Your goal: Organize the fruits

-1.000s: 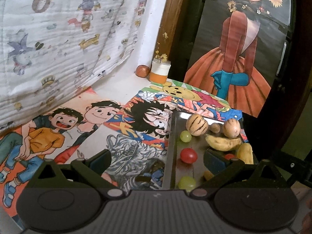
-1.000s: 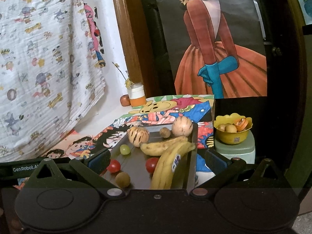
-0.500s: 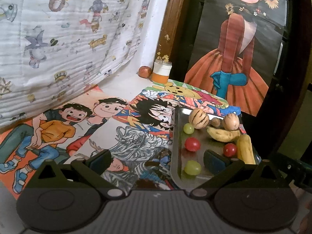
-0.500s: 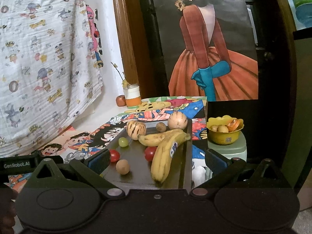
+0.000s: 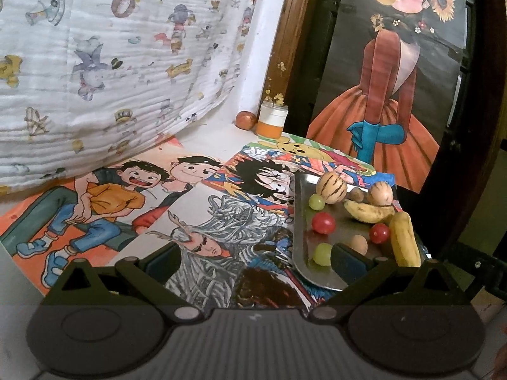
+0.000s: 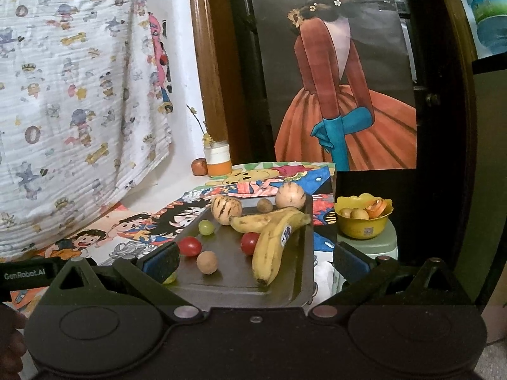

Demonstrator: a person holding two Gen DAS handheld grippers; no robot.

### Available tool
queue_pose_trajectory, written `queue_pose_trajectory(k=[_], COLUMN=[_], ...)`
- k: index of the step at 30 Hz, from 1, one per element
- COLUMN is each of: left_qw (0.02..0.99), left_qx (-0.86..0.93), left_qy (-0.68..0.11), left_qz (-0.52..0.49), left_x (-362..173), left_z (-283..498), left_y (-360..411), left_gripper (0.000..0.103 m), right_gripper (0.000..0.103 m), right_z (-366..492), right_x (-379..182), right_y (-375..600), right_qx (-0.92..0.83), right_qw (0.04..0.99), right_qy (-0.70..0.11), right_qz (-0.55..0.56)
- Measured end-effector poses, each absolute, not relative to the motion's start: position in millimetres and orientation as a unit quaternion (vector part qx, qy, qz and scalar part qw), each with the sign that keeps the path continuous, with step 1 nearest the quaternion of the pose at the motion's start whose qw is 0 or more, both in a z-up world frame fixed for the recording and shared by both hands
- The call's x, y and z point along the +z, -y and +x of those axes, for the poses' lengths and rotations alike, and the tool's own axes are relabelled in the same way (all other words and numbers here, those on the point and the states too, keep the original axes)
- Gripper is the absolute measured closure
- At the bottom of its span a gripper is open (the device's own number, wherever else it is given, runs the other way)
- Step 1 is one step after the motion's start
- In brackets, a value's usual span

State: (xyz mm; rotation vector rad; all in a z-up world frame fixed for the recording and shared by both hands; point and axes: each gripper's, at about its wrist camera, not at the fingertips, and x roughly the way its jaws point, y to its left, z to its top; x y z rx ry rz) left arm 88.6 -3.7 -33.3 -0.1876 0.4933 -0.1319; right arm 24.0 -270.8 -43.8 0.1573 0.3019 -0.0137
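Note:
A metal tray lies on cartoon posters. It holds two bananas, two striped melons, two red tomatoes, green grapes, and small brown fruits. My right gripper is open and empty at the tray's near edge. My left gripper is open and empty, over the posters left of the tray.
A yellow bowl with fruit and peel sits on a pale green container right of the tray. A jar and a reddish fruit stand by the back wall. A patterned cloth hangs on the left.
Both grippers have pulled back from the tray, so more of the tray and posters shows. Both stay open. The fruits have not moved.

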Motion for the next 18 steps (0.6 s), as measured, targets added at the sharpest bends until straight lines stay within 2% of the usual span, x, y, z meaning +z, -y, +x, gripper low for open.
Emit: queue_pose_trajectory(k=[18], left_qw=[0.967], left_qx=[-0.062], left_qy=[-0.234], left_qz=[-0.080], left_x=[-35], left_z=[66], left_y=[3], left_gripper=[0.000], right_gripper=[0.001], right_z=[12], right_x=[-47], right_y=[268], right_qx=[0.002], right_qw=[0.985], right_qy=[-0.154], right_qz=[0.081])
